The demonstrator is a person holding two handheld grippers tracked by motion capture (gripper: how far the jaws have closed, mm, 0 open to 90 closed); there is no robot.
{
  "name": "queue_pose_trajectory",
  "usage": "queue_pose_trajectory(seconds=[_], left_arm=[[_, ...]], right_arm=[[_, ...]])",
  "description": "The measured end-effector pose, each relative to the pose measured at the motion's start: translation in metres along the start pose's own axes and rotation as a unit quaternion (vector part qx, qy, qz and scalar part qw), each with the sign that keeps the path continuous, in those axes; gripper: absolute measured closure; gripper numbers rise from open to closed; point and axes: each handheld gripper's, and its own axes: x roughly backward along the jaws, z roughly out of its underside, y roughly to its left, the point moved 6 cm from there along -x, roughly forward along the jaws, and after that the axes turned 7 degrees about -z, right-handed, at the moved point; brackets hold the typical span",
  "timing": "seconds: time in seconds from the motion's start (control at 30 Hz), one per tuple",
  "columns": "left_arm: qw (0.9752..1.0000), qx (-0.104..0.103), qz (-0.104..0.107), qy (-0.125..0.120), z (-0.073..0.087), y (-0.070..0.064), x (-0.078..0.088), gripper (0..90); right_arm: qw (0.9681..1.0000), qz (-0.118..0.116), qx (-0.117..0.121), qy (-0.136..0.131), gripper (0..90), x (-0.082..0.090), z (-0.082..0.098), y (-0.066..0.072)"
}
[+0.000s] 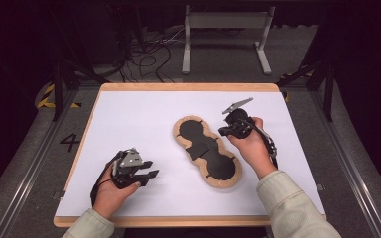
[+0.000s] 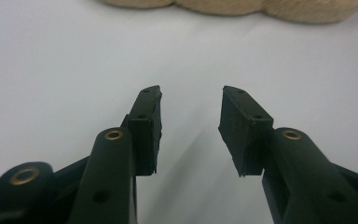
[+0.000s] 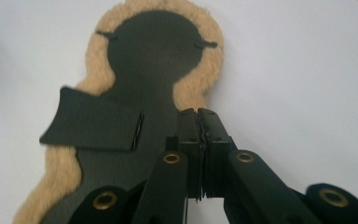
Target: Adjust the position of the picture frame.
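While the fleece-edged black pad [image 1: 207, 152] lies mid-table on the white sheet [image 1: 144, 119], right gripper [image 1: 226, 131] jaws pressed together at its narrow waist, nothing visibly held, left gripper [image 1: 148, 168] parted, empty, well apart.

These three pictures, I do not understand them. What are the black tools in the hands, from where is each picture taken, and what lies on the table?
A person sits at a white table and holds a hand-worked two-jaw gripper in each hand. The high view looks down from above. Each of the other two views comes from a camera riding on one gripper, looking along its black jaws. The left gripper is open over bare table, holding nothing. The right gripper is shut, with nothing visibly between its jaws, at the edge of the fleece-lined black pad, a long piece with a tan fuzzy border, lying flat.
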Motion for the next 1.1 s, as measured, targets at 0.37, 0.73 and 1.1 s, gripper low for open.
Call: queue_pose_trajectory(seconds=[0.37,0.73,1.1], left_arm=[[0.9972,0.073,-0.014,-0.015,0.024,0.015,0.017,51.2],[0.9944,0.097,-0.038,-0.018,0.044,0.019,0.033,48.6],[0.9932,0.107,-0.042,-0.021,0.047,0.020,0.035,48.4]], right_arm=[[0.9992,0.019,-0.033,0.015,90.0,-0.055,-0.034,-0.022],[0.9950,0.062,-0.059,0.052,88.8,-0.089,-0.030,-0.044],[0.9979,-0.004,-0.047,0.044,90.0,-0.103,-0.040,-0.023]])
